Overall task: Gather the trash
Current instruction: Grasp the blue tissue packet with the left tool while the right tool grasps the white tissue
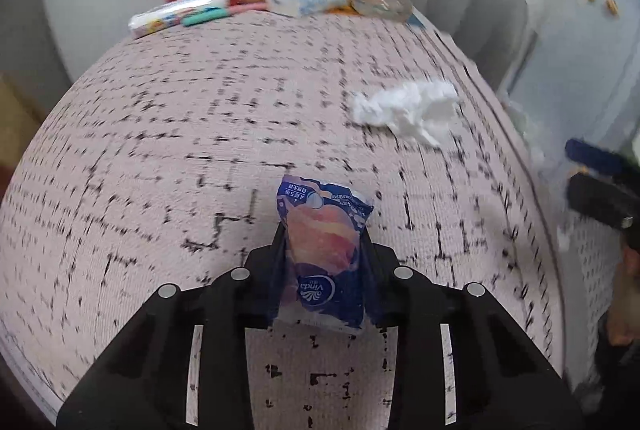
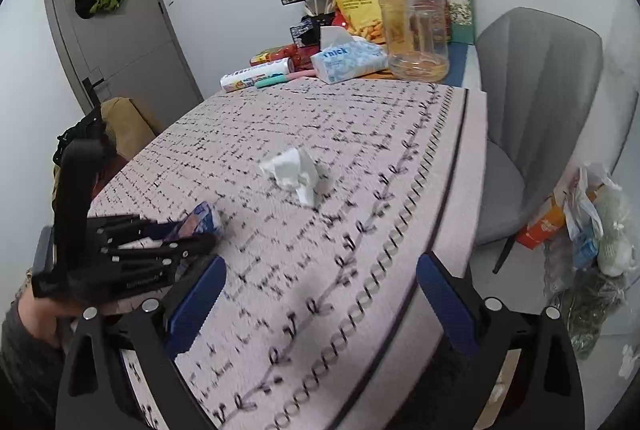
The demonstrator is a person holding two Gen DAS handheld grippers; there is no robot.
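From the left wrist, one blue tissue packet (image 1: 325,262) is squeezed between the two black fingers of the left gripper (image 1: 325,242). One crumpled white tissue (image 1: 408,107) is seen lying on the pink tablecloth (image 1: 180,133), far ahead of the fingers and to their right.

From the right wrist, the two blue-padded fingers of the right gripper (image 2: 320,294) are spread wide with nothing between them. The one crumpled tissue (image 2: 296,175) is seen ahead of them. The left gripper (image 2: 192,234) and its one packet (image 2: 202,220) are seen to the left of the fingers.
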